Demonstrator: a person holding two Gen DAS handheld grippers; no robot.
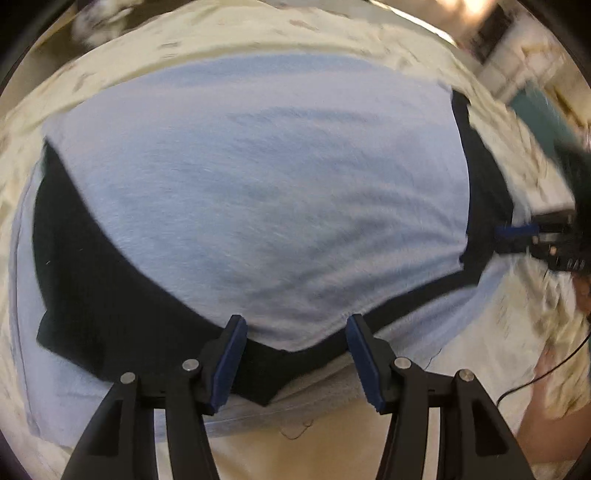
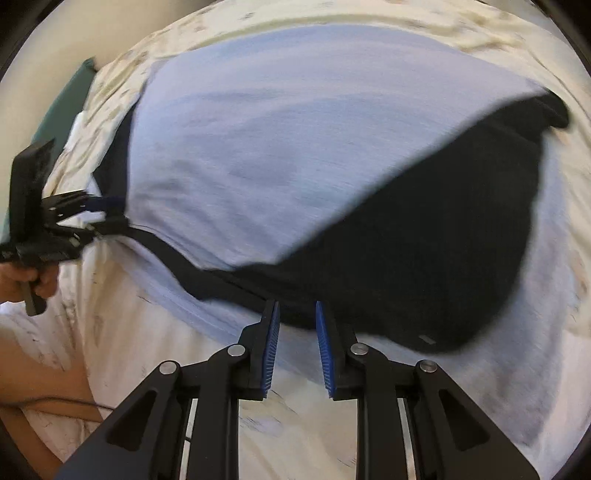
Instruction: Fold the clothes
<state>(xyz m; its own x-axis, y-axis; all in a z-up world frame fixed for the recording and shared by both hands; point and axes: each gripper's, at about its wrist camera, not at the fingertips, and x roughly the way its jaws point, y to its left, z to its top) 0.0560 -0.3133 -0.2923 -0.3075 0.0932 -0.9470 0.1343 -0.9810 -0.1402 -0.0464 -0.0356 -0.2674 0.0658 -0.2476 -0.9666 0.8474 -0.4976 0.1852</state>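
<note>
A light blue shirt (image 1: 258,184) (image 2: 277,147) with black parts (image 1: 92,277) (image 2: 424,240) lies spread on a bed sheet. My left gripper (image 1: 295,325) is open, its blue-padded fingers wide apart over the near hem where blue cloth meets black. From the right wrist view the left gripper (image 2: 99,212) sits at the shirt's left edge, with a hand on its handle. My right gripper (image 2: 295,308) is open with a narrow gap, tips over the black cloth's near edge, nothing clearly pinched. In the left wrist view the right gripper (image 1: 517,230) reaches the black strip at the right. Both views are blurred.
The cream patterned bed sheet (image 1: 221,33) (image 2: 129,332) lies under everything. A teal object (image 1: 535,110) (image 2: 62,110) lies beyond the sheet's edge. A person's hand (image 2: 22,277) holds the left gripper's handle. A thin black cable (image 1: 535,376) trails at the lower right.
</note>
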